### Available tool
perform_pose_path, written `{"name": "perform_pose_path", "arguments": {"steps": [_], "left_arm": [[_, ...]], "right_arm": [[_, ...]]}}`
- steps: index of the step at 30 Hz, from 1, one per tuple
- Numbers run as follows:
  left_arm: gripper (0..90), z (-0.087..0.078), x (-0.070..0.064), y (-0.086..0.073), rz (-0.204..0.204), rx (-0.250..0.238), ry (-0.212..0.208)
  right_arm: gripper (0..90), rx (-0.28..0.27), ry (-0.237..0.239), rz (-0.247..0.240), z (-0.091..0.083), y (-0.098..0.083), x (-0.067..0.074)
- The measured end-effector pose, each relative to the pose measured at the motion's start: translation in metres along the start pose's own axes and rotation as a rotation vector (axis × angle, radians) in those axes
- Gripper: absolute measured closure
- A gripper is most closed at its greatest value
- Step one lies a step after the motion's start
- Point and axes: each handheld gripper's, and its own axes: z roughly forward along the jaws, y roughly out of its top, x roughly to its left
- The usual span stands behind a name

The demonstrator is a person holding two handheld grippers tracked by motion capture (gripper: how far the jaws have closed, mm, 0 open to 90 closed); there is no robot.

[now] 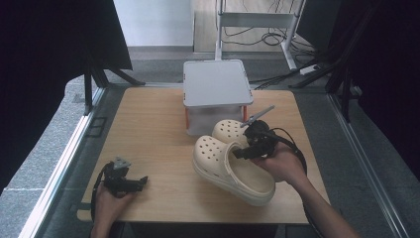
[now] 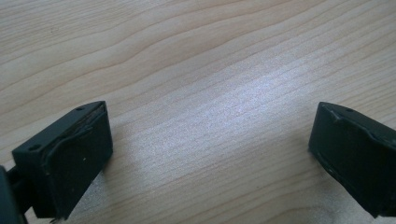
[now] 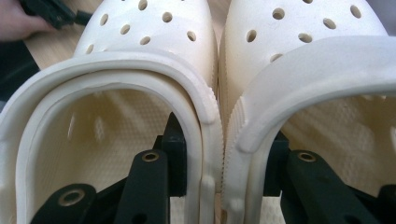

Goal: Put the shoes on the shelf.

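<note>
Two cream clogs [image 1: 233, 163] are pinched together in my right gripper [image 1: 241, 148], one jaw inside each shoe, so the inner side walls of the pair are squeezed back to back between them; the right gripper view shows this well, w/ the near clog [image 3: 112, 93] and the far clog [image 3: 303, 70] pressed side by side and the black jaws sitting down in the foot openings. Jaws are mostly closed, gap just the width of the two walls. In the high view the pair looks tilted, heel end toward me & toes pointing at the grey lidded box [image 1: 217, 84] at the back of the worktop [image 1: 148, 129]; I judge the shoes are lifted or at least partly off the wood, tho I can't tell for sure if the near sole touches. My left gripper [image 1: 140, 182] rests near the front left corner, well apart from the shoes, jaws wide open w/ nothing between them but bare wood grain, per the left gripper view. Progress as I read it: grab of both shoes is done, carry is in hand. Left to do: set the pair down wherever it belongs, maybe by or in the box, whose lid is on, then let go.
</note>
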Motion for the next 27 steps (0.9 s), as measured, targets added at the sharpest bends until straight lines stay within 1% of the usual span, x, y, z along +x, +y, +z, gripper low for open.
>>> {"name": "perform_pose_path", "arguments": {"steps": [3, 8, 14, 18, 22, 23, 24, 25, 27], "left_arm": [[0.0, 0.0, 0.0, 0.0, 0.0, 0.0, 0.0], [0.0, 0.0, 0.0, 0.0, -0.002, -0.001, -0.001], [0.0, 0.0, 0.0, 0.0, -0.002, 0.0, -0.001], [0.0, 0.0, 0.0, 0.0, -0.002, 0.0, -0.001], [0.0, 0.0, 0.0, 0.0, -0.002, 0.001, -0.003], [0.0, 0.0, 0.0, 0.0, -0.002, 0.001, -0.003], [0.0, 0.0, 0.0, 0.0, -0.001, 0.003, -0.004], [0.0, 0.0, 0.0, 0.0, -0.001, 0.003, -0.004], [0.0, 0.0, 0.0, 0.0, -0.002, 0.002, -0.004]], "right_arm": [[64.2, -0.013, -0.006, 0.008, -0.01, 0.007, -0.001], [64.2, -0.031, -0.032, 0.031, -0.024, 0.022, -0.003], [64.1, -0.042, -0.052, 0.051, -0.033, 0.042, -0.005], [64.1, -0.051, -0.062, 0.074, -0.037, 0.055, -0.007], [64.1, -0.053, -0.084, 0.099, -0.039, 0.071, -0.011], [64.1, -0.053, -0.084, 0.099, -0.039, 0.071, -0.011], [64.0, -0.054, -0.091, 0.108, -0.039, 0.075, -0.013], [64.0, -0.059, -0.107, 0.131, -0.038, 0.084, -0.016], [63.9, -0.064, -0.12, 0.146, -0.036, 0.091, -0.019]]}}
